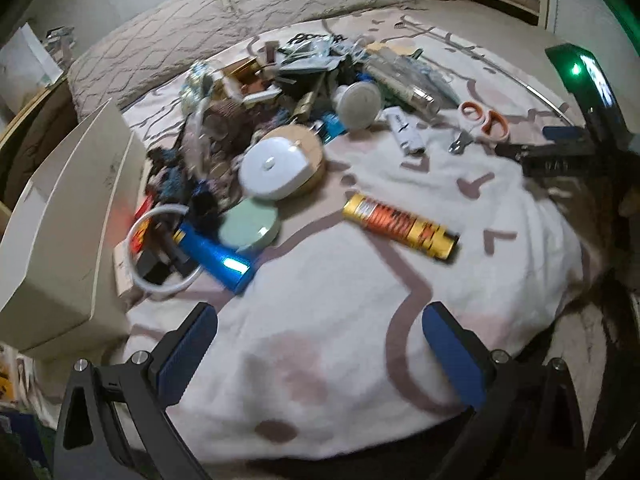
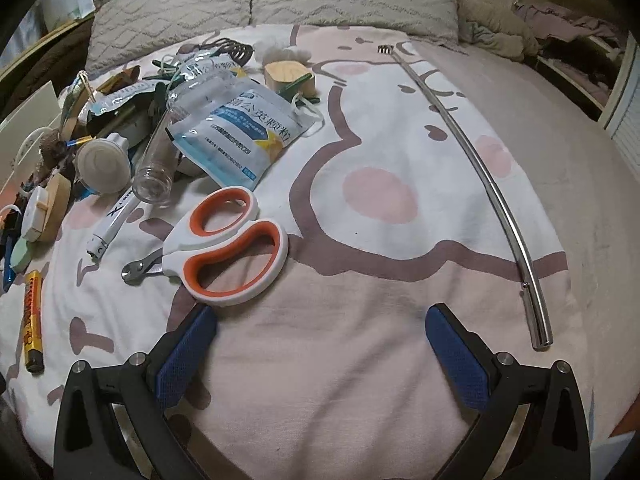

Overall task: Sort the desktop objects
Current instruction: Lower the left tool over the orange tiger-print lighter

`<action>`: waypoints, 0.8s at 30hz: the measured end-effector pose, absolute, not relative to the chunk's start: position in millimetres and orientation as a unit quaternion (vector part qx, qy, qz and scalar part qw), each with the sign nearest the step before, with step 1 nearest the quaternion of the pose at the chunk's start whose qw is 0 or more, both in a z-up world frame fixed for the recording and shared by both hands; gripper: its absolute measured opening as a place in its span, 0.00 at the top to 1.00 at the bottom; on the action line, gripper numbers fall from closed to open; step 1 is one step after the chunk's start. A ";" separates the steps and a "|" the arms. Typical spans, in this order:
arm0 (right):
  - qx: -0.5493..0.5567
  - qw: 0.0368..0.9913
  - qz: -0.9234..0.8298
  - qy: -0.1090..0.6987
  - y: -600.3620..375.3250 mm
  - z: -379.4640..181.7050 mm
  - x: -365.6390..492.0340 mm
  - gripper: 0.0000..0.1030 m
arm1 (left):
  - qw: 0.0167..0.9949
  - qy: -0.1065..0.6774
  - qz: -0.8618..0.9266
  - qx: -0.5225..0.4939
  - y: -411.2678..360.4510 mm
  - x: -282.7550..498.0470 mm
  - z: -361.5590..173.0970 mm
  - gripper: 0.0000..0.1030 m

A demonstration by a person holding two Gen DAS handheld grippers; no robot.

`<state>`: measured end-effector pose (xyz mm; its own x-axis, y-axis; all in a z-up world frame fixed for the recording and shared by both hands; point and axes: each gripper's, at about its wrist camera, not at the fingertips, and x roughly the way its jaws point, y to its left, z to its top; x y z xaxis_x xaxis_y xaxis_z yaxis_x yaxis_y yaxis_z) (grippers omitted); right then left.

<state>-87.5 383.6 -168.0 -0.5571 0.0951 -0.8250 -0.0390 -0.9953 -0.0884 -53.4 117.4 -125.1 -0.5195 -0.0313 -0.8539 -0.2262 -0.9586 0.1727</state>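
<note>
Both jaws wide apart, nothing held; clear bottle [image 2: 160, 152] looks empty, pouch [image 2: 244, 128] sealed, white box [image 1: 60, 240] contents unseen.

Two matte black, angular left gripper [image 1: 320, 344] arms are seen, each tipped with a blue, finely textured rubber pad and fastened by round silver screws. The same black frame, blue-padded fingers [image 2: 456, 354] and silver screws are shown on the right gripper [image 2: 320, 344].
</note>
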 end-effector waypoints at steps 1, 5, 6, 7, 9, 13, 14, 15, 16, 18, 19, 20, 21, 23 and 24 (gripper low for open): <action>-0.465 0.038 0.884 -0.031 383.5 -168.4 -85.6 0.00 | 0.054 0.138 0.860 -0.488 121.5 -57.3 -127.5 0.00; -0.448 0.037 0.893 -0.031 383.1 -169.6 -81.1 0.00 | 0.049 0.166 0.858 -0.484 137.6 -71.2 -137.1 0.00; -0.444 0.037 0.895 -0.032 382.7 -170.0 -81.5 0.00 | 0.052 0.167 0.859 -0.481 140.9 -74.0 -138.1 0.00; -0.441 0.038 0.896 -0.034 382.4 -171.4 -84.5 0.00 | 0.056 0.166 0.861 -0.478 143.2 -76.7 -138.5 0.00; -0.435 0.037 0.899 -0.035 382.4 -172.2 -84.9 0.00 | 0.062 0.161 0.864 -0.474 147.7 -83.2 -139.3 0.00; -0.429 0.035 0.902 -0.034 382.9 -171.4 -81.4 0.00 | 0.073 0.145 0.870 -0.465 152.9 -96.0 -139.3 0.00; -0.427 0.035 0.903 -0.035 382.9 -171.3 -80.8 0.00 | 0.075 0.139 0.871 -0.465 153.3 -98.7 -139.4 0.00; -0.426 0.034 0.904 -0.036 382.8 -171.5 -81.0 0.00 | 0.077 0.132 0.872 -0.465 153.3 -101.5 -139.6 0.00; -0.424 0.034 0.904 -0.036 382.7 -171.7 -80.8 0.00 | 0.077 0.125 0.873 -0.465 153.4 -104.4 -140.0 0.00; -0.420 0.033 0.906 -0.036 382.6 -172.4 -80.2 0.00 | 0.080 0.117 0.873 -0.466 154.2 -106.5 -140.1 0.00; -0.419 0.032 0.907 -0.035 383.0 -172.8 -80.2 0.00 | 0.082 0.113 0.874 -0.466 154.1 -106.2 -139.5 0.00; -0.417 0.032 0.907 -0.035 383.2 -173.2 -80.4 0.00 | 0.086 0.106 0.874 -0.466 153.8 -105.8 -138.6 0.00; -0.416 0.031 0.908 -0.035 383.1 -173.5 -80.6 0.00 | 0.090 0.097 0.874 -0.467 153.2 -105.2 -137.2 0.00; -0.414 0.031 0.909 -0.036 382.7 -174.0 -81.1 0.00 | 0.097 0.077 0.874 -0.471 152.6 -104.5 -135.1 0.00; -0.414 0.031 0.909 -0.037 382.6 -174.0 -81.0 0.00 | 0.099 0.068 0.874 -0.472 153.3 -104.6 -134.8 0.00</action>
